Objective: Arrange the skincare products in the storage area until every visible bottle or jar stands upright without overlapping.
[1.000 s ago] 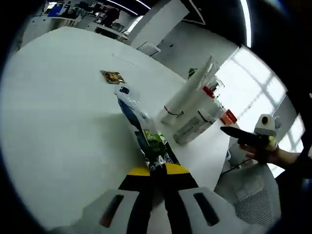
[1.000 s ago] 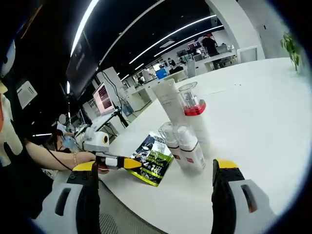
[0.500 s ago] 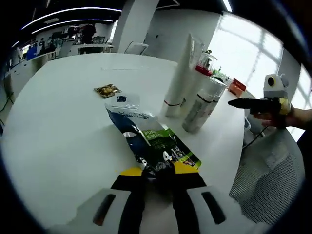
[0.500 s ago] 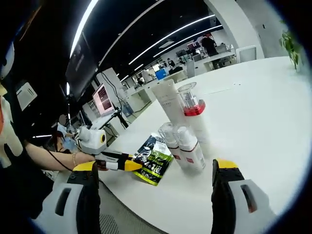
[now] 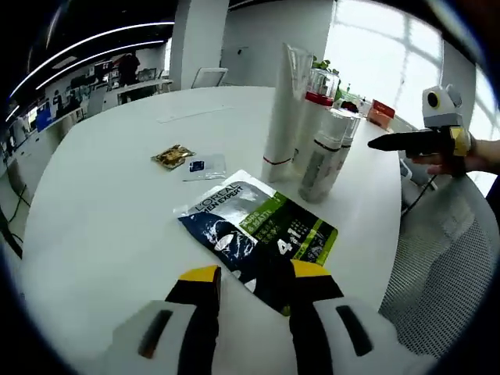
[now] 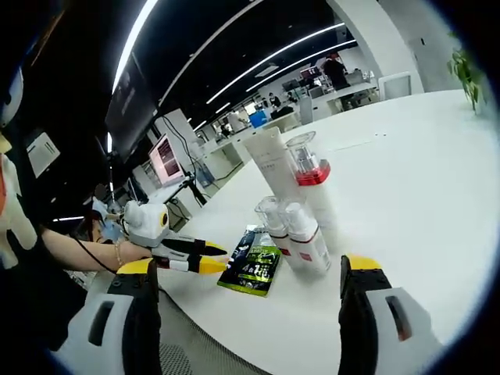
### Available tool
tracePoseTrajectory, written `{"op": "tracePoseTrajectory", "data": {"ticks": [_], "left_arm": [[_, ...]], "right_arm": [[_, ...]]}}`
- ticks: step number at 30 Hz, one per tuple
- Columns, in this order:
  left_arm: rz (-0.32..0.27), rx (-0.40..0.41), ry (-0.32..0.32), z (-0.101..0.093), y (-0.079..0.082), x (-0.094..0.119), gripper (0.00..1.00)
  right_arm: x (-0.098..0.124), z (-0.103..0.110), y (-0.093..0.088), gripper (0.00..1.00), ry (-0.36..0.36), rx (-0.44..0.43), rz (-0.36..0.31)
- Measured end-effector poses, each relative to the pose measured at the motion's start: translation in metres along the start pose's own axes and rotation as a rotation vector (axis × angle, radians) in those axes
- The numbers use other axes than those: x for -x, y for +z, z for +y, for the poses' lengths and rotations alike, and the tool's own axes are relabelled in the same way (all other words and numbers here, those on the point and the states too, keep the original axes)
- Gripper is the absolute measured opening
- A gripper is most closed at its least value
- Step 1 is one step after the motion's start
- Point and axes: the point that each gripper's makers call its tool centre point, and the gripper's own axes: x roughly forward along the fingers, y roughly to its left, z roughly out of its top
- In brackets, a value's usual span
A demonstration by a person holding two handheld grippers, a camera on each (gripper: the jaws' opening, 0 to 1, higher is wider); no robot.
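Left claw parted, holding nothing; sachet flat on tabletop just at 12 o'clock. Right claw wide open, empty; bottles upright.

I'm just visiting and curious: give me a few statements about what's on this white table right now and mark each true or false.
1. The dark sachet lies flat on the table. True.
2. The left gripper is clamped on the sachet. False: its jaws stand open.
3. The tall white tube stands upright. True.
4. The red-collared bottle has toppled over. False: it stands upright.
5. The right gripper holds a bottle. False: its jaws are open and hold nothing.
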Motion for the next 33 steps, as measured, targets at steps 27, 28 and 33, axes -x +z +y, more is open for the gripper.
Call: {"op": "tracePoseTrajectory", "data": {"ticks": [27, 28, 33], "left_arm": [[0.316, -0.338, -0.185, -0.002, 0.003, -0.047, 0.75], [0.327, -0.348, -0.178, -0.001, 0.002, -0.048, 0.76], [0.339, -0.382, -0.2, -0.002, 0.005, -0.049, 0.78]], "right_arm": [[0.001, -0.004, 0.0, 0.97, -0.011, -0.003, -0.002], [0.0, -0.004, 0.0, 0.97, -0.011, -0.004, -0.003], [0.001, -0.005, 0.0, 0.97, -0.014, -0.006, -0.006]]}}
